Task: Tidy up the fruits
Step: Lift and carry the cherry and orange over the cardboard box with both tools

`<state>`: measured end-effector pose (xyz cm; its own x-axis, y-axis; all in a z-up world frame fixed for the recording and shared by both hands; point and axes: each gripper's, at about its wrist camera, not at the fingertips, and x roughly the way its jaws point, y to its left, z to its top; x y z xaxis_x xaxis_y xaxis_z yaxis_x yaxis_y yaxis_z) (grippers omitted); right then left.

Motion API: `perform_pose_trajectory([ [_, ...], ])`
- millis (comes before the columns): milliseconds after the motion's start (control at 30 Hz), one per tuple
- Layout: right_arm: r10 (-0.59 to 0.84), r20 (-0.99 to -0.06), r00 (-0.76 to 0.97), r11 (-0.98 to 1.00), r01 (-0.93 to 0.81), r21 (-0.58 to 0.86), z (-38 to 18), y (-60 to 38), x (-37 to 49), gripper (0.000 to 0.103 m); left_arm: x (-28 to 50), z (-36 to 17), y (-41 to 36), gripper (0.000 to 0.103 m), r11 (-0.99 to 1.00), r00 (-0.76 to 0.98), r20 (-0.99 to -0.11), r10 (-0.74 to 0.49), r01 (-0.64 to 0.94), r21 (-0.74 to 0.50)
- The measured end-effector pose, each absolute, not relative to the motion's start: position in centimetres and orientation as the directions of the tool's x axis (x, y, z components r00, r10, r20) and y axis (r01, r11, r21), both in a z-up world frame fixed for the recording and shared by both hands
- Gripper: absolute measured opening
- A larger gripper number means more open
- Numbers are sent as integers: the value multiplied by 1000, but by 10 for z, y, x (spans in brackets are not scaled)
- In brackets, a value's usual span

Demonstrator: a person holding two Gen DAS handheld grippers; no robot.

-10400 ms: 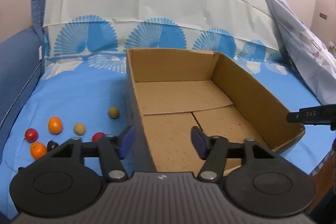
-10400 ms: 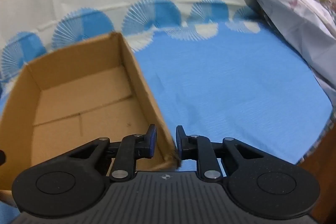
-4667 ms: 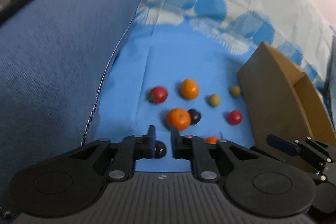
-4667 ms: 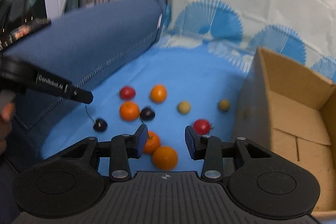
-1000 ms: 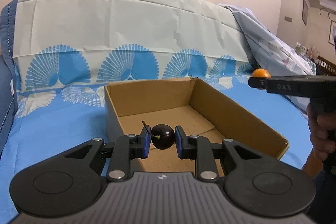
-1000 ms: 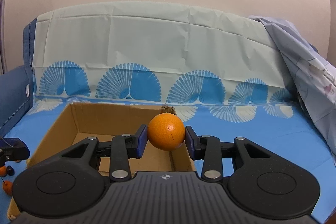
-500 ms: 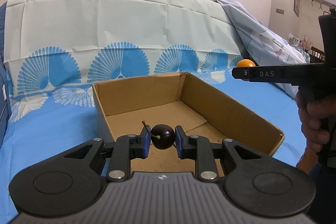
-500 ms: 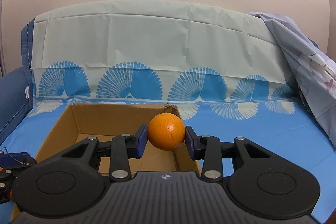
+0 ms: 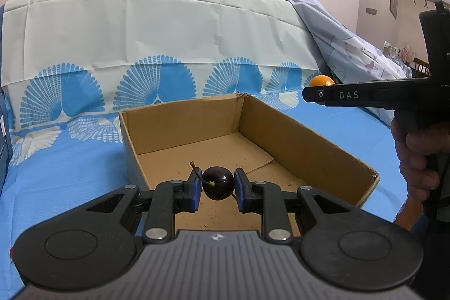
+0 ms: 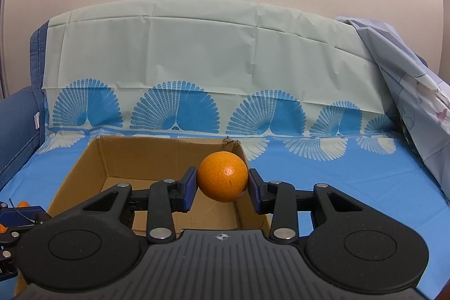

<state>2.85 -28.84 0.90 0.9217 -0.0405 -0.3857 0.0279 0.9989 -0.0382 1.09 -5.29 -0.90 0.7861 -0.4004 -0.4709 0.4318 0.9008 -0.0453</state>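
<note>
Cherry [image 9: 218,183]: dark, glossy, stem pointing to ten o'clock; pinched between the blue pads of your left gripper [image 9: 217,190], both pads pressed on its sides. It hangs above the near end of the cardboard box [image 9: 295,142].

Orange [image 10: 223,176]: round, dimpled skin; clamped between the blue pads of your right gripper [image 10: 222,191], pads pressed on either side. In the right wrist view it sits in front of the box's far right corner, raised above the box floor.

Cardboard box: open-topped, brown, floor bare of fruit; its flaps meet in a seam across the bottom. It rests on the blue sheet [image 9: 64,167].

Sheet: blue with white and blue fan motifs, running up the backrest at twelve o'clock.

Right gripper, seen from the left wrist view: at three o'clock, black body lettered DAS, your hand [image 9: 419,156] wrapped round its grip, the orange showing at its tip.

Loose fruit: orange pieces [image 10: 22,204] at nine o'clock in the right wrist view, partly hidden behind the left gripper's blue pad.
</note>
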Motion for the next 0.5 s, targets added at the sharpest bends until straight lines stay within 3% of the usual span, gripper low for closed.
perform_pose_trajectory([
  [500, -39, -385, 922, 999, 25, -42, 10, -286, 29, 40, 11, -10, -55, 27, 895, 783, -466, -411, 443, -45],
])
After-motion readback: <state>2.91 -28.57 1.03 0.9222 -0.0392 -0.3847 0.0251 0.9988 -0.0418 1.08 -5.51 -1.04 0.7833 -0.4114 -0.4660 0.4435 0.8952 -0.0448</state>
